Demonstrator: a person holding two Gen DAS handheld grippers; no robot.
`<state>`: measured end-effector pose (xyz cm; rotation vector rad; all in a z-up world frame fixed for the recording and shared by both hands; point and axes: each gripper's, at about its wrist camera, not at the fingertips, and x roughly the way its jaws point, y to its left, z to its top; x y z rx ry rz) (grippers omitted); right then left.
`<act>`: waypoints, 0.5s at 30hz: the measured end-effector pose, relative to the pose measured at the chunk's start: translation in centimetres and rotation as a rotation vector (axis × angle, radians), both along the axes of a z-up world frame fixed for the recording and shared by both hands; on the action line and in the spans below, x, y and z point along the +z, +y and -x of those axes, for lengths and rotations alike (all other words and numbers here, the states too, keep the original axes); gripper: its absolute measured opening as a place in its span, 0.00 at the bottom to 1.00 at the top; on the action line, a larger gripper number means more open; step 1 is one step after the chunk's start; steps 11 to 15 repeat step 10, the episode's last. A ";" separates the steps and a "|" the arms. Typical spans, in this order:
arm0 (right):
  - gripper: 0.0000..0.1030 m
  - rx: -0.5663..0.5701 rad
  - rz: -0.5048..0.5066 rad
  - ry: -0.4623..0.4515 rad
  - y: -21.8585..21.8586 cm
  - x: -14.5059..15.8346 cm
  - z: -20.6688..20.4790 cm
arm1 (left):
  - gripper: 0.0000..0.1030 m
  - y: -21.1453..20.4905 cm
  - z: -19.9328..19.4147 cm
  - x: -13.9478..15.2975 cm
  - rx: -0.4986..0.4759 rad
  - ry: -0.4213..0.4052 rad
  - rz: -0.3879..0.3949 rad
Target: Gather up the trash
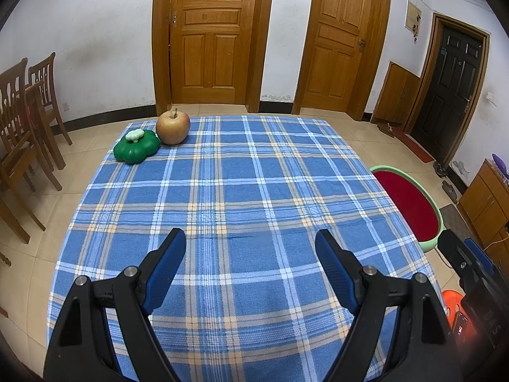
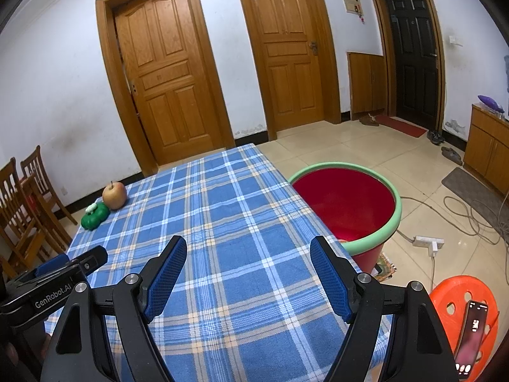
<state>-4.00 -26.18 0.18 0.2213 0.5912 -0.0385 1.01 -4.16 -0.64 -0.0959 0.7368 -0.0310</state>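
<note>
Both grippers, left gripper (image 1: 249,246) and right gripper (image 2: 248,254), gape empty; apple (image 1: 172,127) and green pumpkin toy (image 1: 136,145) remain uncollected, red bin (image 2: 345,207) apparently awaiting them.

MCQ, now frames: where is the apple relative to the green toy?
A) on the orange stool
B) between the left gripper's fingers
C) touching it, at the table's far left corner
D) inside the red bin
C: the apple sits against the green toy at the far left corner of the tablecloth; both grippers are open with nothing between their fingers.

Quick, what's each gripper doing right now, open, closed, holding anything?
Left gripper: open, holding nothing, above the tablecloth.
Right gripper: open, holding nothing.
</note>
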 end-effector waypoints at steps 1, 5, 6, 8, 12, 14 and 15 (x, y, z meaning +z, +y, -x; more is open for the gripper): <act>0.78 0.000 0.000 0.000 0.0 0.0 0.0 | 0.80 0.0 0.0 0.0 0.000 0.000 0.000; 0.78 0.001 0.000 0.000 0.0 0.0 0.0 | 0.80 0.0 0.0 0.0 0.000 0.000 0.000; 0.78 0.000 0.001 0.000 0.0 0.0 0.0 | 0.80 0.1 0.0 0.0 0.000 0.000 0.000; 0.78 0.001 0.002 0.000 0.0 0.0 0.0 | 0.80 0.1 0.0 0.0 0.000 0.000 0.000; 0.78 0.000 0.001 0.000 0.0 0.0 0.0 | 0.80 0.0 0.0 0.0 0.002 0.001 -0.002; 0.78 0.000 0.001 0.000 0.0 0.0 0.0 | 0.80 0.0 0.0 0.0 0.002 0.001 -0.002; 0.78 0.000 0.001 0.000 0.0 0.0 0.0 | 0.80 0.0 0.0 0.0 0.002 0.001 -0.002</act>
